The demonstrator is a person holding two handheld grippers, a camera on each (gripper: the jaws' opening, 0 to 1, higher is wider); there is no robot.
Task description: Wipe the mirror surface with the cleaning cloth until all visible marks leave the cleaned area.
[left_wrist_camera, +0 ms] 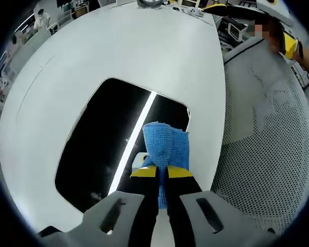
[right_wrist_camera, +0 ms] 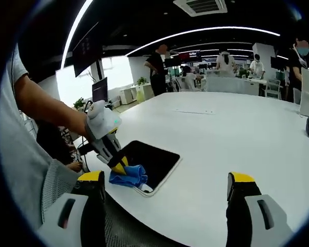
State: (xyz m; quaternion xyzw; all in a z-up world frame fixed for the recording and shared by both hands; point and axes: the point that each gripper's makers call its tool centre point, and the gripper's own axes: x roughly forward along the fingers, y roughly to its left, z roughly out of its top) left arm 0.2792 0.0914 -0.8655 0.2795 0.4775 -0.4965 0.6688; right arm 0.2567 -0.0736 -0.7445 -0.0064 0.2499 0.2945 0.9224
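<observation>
On the white counter [left_wrist_camera: 118,51] lies the mirror [left_wrist_camera: 113,149], flat, rigid, breakable; the left claw [left_wrist_camera: 162,172] pinches the soft, light cloth [left_wrist_camera: 166,146] on its near edge; the right claw [right_wrist_camera: 167,188] gapes empty

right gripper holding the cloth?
No. The right gripper has its jaws wide apart and empty; the left gripper holds the blue cloth on the mirror.

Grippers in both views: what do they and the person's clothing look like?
The left gripper has pale grey moulded arms with slot-shaped cut-outs, black inner faces and yellow-tipped fingers. In the right gripper view it shows a pale grey body and black, yellow-tipped fingers. The right gripper has grey arms with dark slots and yellow caps on black fingers. The person wears a light grey short sleeve.
</observation>
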